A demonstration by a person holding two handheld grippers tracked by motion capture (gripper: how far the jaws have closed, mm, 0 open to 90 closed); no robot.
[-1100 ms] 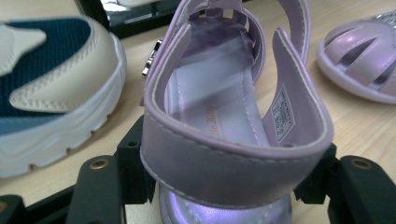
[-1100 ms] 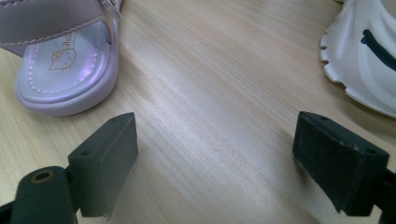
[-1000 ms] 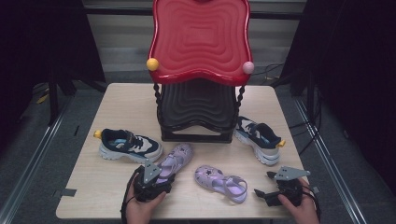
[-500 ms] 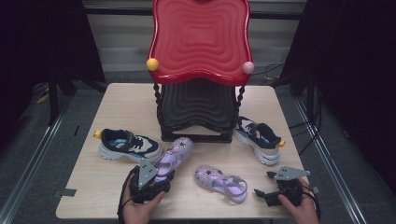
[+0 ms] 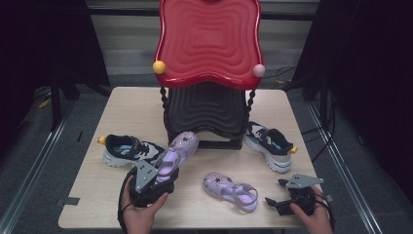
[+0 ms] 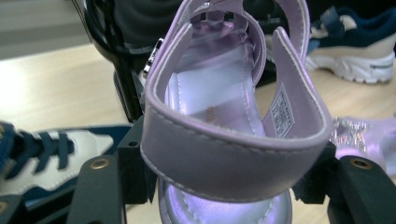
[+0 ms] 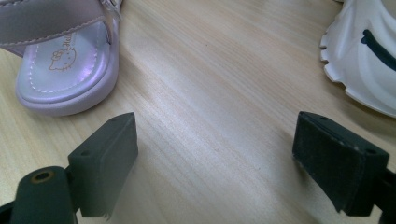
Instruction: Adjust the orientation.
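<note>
Black fingers [image 6: 135,172] of the left gripper [image 5: 155,179] clamp the heel end of a lilac sandal [image 5: 174,155] from both sides, the left gripper view showing the heel strap wedged between the two pads with the insole running away from the camera. From the high view, the held sandal points its toe toward the black lower tier [image 5: 204,114] of a two-tier shoe rack, whose wavy red top shelf [image 5: 208,41] carries a yellow ball [image 5: 159,67] at one front corner and a pink ball [image 5: 258,70] at the other. The sandal's toe sits just at the rack's front edge; whether it touches cannot be told. Its partner, a second lilac sandal [image 5: 230,190], lies flat on the wooden table [image 5: 122,112] near the front edge, between the two hands. A navy-and-white sneaker [image 5: 130,150] rests just left of the held sandal, and its match [image 5: 269,145] lies to the right of the rack's base. At the table's right front corner, the right gripper [image 5: 278,201] is held low over the wood, its jaws spread wide with nothing between them; the right gripper view shows bare tabletop in the gap, with the toe of the lying sandal at upper left and a white sneaker sole at upper right.
</note>
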